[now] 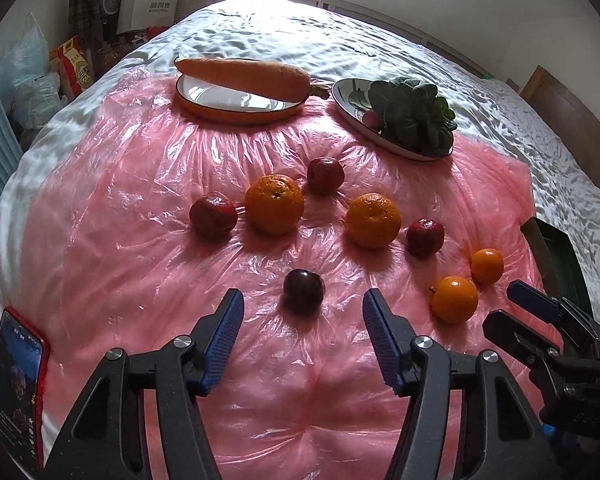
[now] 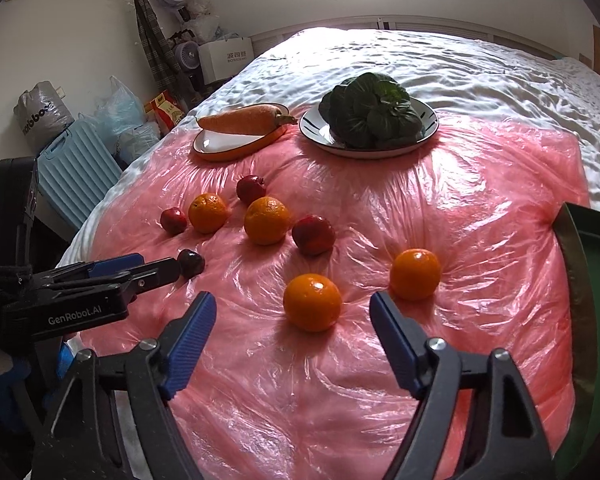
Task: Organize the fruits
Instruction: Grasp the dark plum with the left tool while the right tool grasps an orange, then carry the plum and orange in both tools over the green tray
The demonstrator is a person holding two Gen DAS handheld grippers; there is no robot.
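Several oranges and red apples lie on a pink plastic sheet [image 1: 140, 184] over a bed. My left gripper [image 1: 303, 312] is open, just short of a dark red apple [image 1: 304, 289] that sits between its fingertips' line. My right gripper [image 2: 292, 312] is open, with a small orange [image 2: 313, 306] just ahead between its fingers and another orange [image 2: 415, 273] to the right. Two larger oranges [image 1: 274, 204] [image 1: 373, 220] and red apples [image 1: 213, 215] [image 1: 325, 175] [image 1: 425, 237] lie farther out.
An orange-rimmed plate [image 1: 204, 96] holds a carrot [image 1: 244, 77]. A white plate [image 1: 350, 94] holds leafy greens [image 1: 414, 114]. A dark green tray [image 2: 596, 280] sits at the right edge. A phone [image 1: 18, 384] lies at the left. Bags and a blue case [image 2: 76, 160] stand beside the bed.
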